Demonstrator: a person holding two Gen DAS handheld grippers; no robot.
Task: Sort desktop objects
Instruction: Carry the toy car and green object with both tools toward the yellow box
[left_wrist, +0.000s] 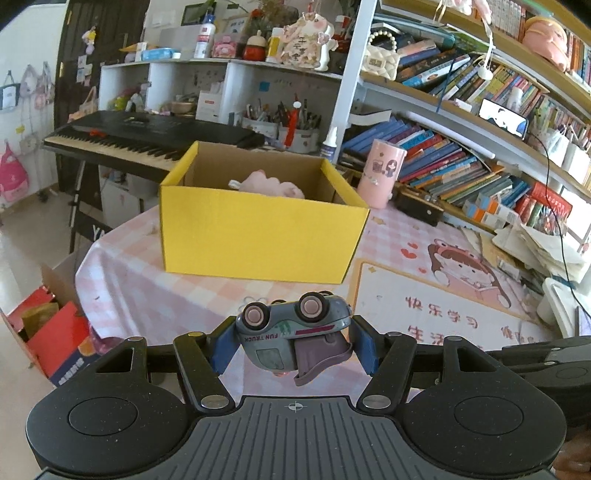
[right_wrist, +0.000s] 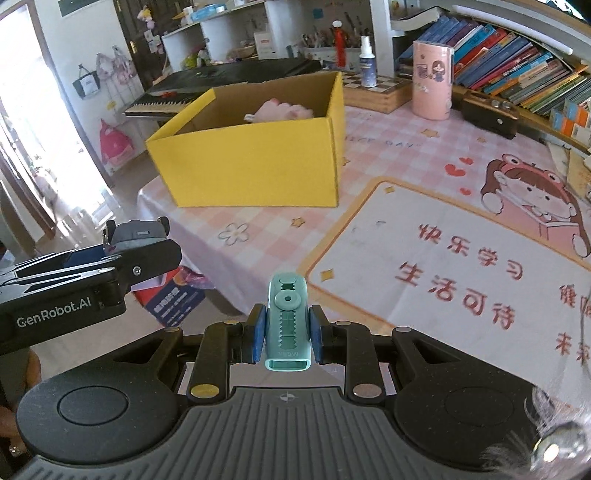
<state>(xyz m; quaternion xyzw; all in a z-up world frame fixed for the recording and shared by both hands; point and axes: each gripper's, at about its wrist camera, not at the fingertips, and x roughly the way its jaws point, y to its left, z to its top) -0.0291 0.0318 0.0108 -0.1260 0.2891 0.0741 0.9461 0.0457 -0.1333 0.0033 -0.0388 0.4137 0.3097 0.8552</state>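
My left gripper (left_wrist: 293, 341) clamps the toy truck (left_wrist: 293, 334) wheels-up, above the table's near edge. My right gripper (right_wrist: 286, 334) pinches a teal stapler-like tool (right_wrist: 286, 325), probably a stapler. Both are carried short of the yellow box (left_wrist: 258, 229), the likely bin: a pink plush (left_wrist: 271, 184) already lies inside.

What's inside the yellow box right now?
A pink plush toy lies inside the yellow box, toward its back. The near wall hides the front of the floor in both wrist views, so anything lying there cannot be seen.
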